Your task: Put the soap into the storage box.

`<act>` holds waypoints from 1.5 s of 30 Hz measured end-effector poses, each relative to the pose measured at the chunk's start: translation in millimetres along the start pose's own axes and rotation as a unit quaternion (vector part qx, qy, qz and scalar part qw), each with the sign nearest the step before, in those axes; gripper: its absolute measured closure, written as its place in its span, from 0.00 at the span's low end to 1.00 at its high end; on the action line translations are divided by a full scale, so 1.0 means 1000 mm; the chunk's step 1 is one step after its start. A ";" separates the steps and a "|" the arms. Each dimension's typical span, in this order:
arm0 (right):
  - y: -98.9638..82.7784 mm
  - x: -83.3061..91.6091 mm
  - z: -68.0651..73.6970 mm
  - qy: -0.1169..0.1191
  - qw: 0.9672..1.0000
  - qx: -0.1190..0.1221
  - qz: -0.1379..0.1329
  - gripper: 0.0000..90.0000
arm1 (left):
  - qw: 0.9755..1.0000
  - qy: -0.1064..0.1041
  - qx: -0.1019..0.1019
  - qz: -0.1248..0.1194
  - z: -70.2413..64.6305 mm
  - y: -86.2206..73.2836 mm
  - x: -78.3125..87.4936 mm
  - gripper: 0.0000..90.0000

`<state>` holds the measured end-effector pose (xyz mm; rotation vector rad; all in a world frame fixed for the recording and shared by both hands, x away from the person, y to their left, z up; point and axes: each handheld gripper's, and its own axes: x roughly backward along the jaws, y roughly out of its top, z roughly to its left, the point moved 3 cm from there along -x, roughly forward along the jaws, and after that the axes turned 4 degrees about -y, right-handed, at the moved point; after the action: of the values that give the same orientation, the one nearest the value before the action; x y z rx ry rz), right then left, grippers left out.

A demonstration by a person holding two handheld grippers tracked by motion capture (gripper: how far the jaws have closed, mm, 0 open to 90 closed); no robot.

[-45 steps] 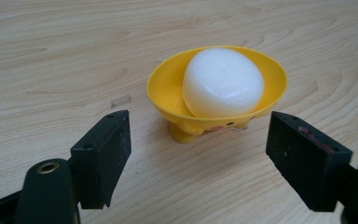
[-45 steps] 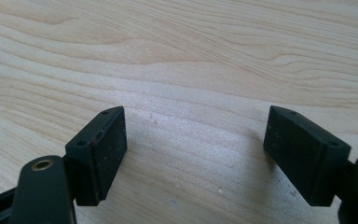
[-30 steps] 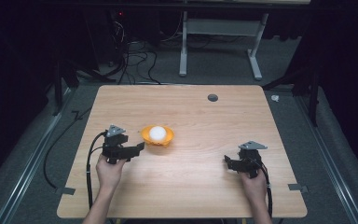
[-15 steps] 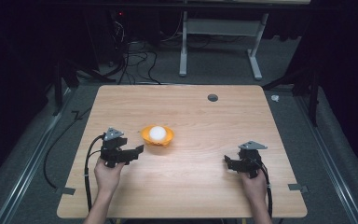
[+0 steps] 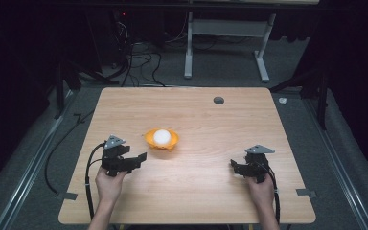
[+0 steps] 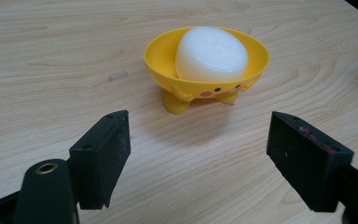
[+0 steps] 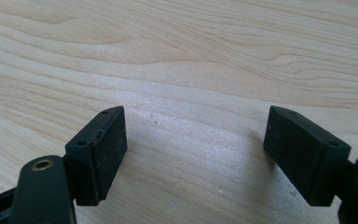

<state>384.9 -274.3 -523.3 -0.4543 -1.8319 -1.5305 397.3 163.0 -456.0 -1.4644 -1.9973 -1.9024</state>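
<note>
Soap (image 6: 211,54), a white rounded bar, lies in a small yellow dish (image 6: 168,60) that stands on stubby feet near the middle of the wooden counter (image 5: 211,120), slightly toward the person's left. The dish holds the bar up off the wood, probably so it can be reached from the side and lifted cleanly.

Just beside the dish, on its near-left side, the left gripper (image 5: 135,160) points toward it with its fingers (image 6: 101,156) spread wide and nothing between them. They are apart from the dish, and that aim suggests the left hand is the one meant to deal with it. The right gripper (image 5: 235,168) rests well apart, near the counter's right front, its fingers (image 7: 98,154) also spread and empty over bare wood, seemingly parked out of the way.

From the high view comes the whole layout: both hands, the trailing cables, a small dark round spot (image 5: 218,100) toward the far edge. The left gripper view adds what that view is too coarse for: a painted face with pink cheeks on the dish wall, and the bar sitting tilted inside.
</note>
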 end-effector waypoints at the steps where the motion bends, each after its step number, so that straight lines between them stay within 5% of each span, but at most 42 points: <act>1: 0.000 0.000 0.000 0.000 1.000 0.000 0.000 0.25 | 1.000 0.001 -0.001 0.001 0.000 -0.001 0.000 0.25; 17: 0.000 0.000 0.000 -0.001 1.000 0.001 0.000 0.25 | 1.000 0.019 0.001 0.022 0.003 -0.024 -0.003 0.25; 28: 0.000 0.000 0.000 -0.001 1.000 0.001 0.000 0.25 | 1.000 0.014 0.008 0.027 0.003 -0.035 -0.010 0.25; 45: 0.000 0.000 0.000 -0.002 1.000 0.000 0.001 0.25 | 0.997 0.052 -0.039 0.048 0.000 -0.049 -0.029 0.23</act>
<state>384.8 -274.0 -523.3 -0.4592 -1.8346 -1.5296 383.8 154.8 -510.3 -1.4177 -1.7954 -1.9943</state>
